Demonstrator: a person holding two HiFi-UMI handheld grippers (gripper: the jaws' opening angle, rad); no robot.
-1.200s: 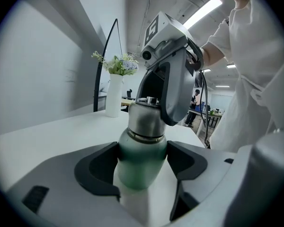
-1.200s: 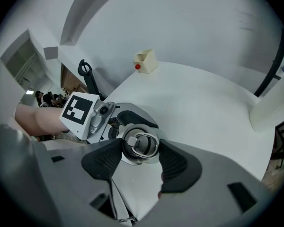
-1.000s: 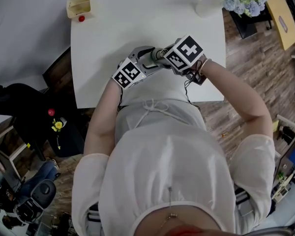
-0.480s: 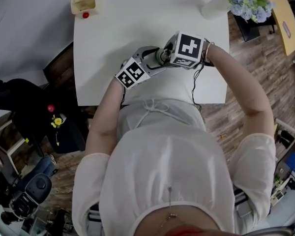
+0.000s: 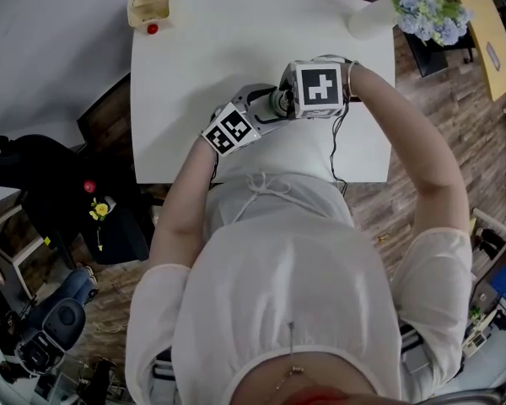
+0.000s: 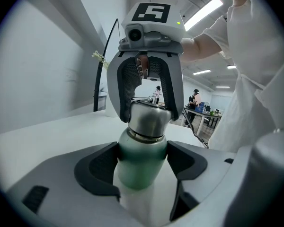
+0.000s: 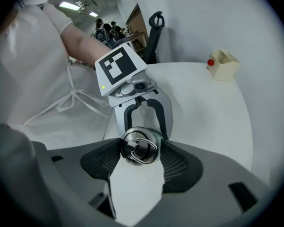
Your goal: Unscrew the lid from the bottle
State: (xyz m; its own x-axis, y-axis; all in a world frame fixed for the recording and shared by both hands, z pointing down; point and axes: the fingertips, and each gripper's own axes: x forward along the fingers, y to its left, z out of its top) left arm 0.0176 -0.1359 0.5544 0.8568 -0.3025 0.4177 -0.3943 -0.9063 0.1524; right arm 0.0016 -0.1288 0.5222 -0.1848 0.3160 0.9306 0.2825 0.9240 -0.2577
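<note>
Lid [image 7: 141,146]: still seated on the bottle neck, ring on top facing the right gripper view; not lifted off.
Bottle [image 6: 141,162]: green body with a steel shoulder, low centre of the left gripper view, held above the desk between the two grippers.
Seam: a thin dark line showed between lid and shoulder; how far the thread had loosened could not be told.
Right gripper [image 7: 142,155]: jaws clamped on the lid's sides from above.
Left gripper [image 6: 142,174]: jaws clamped on the bottle body, bracing it.
Desk [image 5: 219,49]: white, upper middle of the head view.
Done: both grips set.
Left: by my judgement, finish the turning, then lift the lid clear.
</note>
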